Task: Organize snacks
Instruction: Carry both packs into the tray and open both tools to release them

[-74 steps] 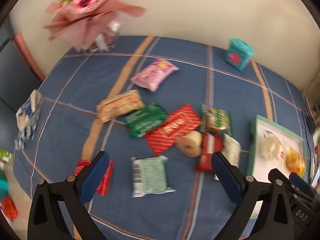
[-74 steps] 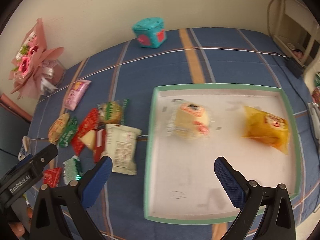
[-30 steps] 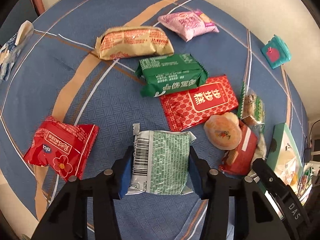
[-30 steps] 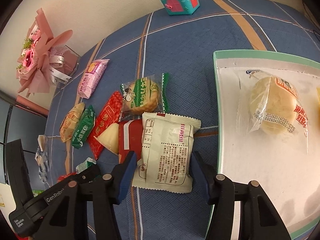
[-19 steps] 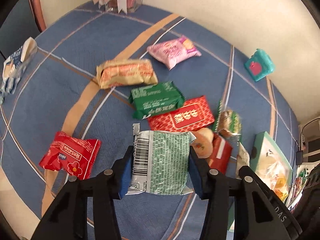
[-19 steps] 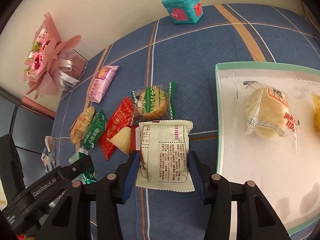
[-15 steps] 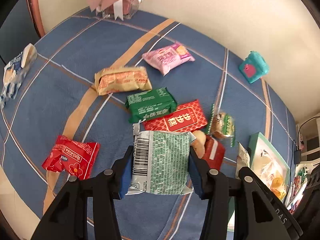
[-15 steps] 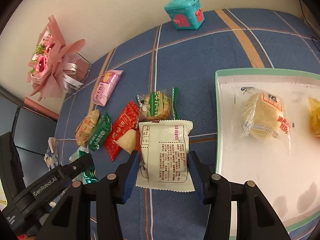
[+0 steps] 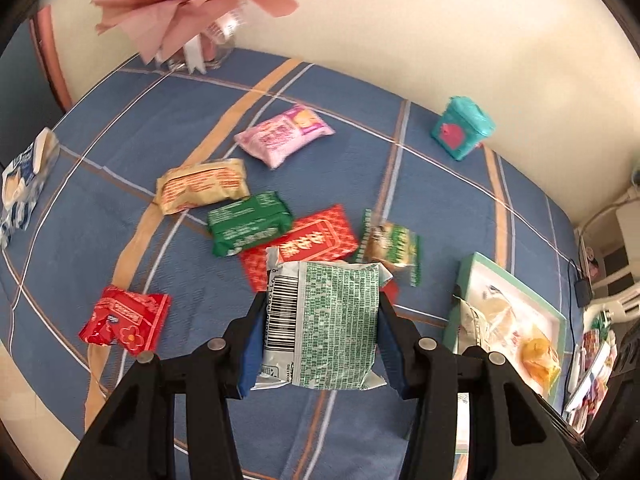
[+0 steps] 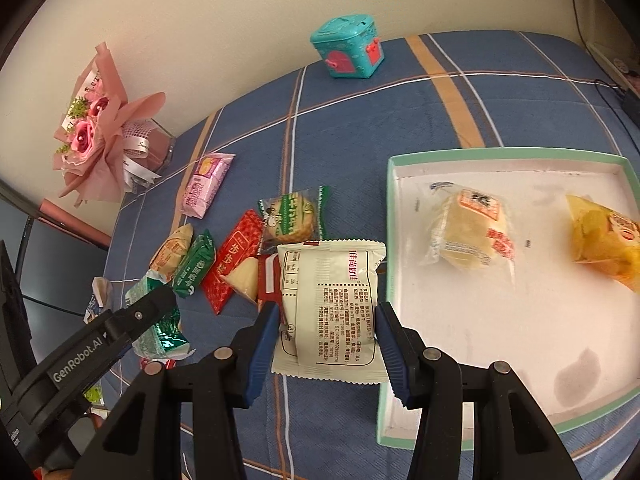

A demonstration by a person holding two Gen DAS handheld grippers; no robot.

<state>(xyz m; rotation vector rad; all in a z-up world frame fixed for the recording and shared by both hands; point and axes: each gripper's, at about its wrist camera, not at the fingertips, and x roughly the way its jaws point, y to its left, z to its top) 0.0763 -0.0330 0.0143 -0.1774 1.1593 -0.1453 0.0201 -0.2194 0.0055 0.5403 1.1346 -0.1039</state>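
My left gripper (image 9: 318, 344) is shut on a green and silver snack packet (image 9: 324, 324) and holds it above the blue cloth. My right gripper (image 10: 328, 340) is shut on a cream snack packet (image 10: 332, 304), held beside the left rim of the green-edged white tray (image 10: 500, 340). The tray holds a pale bun packet (image 10: 472, 236) and a yellow packet (image 10: 604, 244). Loose snacks lie on the cloth: pink (image 9: 284, 140), tan (image 9: 200, 190), dark green (image 9: 250, 222), red flat (image 9: 308, 242), a green-edged biscuit (image 9: 392, 244), and small red (image 9: 124, 320). The tray also shows in the left wrist view (image 9: 516, 300).
A teal toy box (image 10: 348, 48) stands at the back by the wall. A pink bouquet (image 10: 100, 136) in a glass stands at the back left. A blue and white packet (image 9: 24, 184) lies at the cloth's left edge. Cables and shelves are at the far right.
Both grippers went from open to shut on their packets, then lifted them. The left has risen with the green packet; the right has risen and moved towards the tray's left rim.
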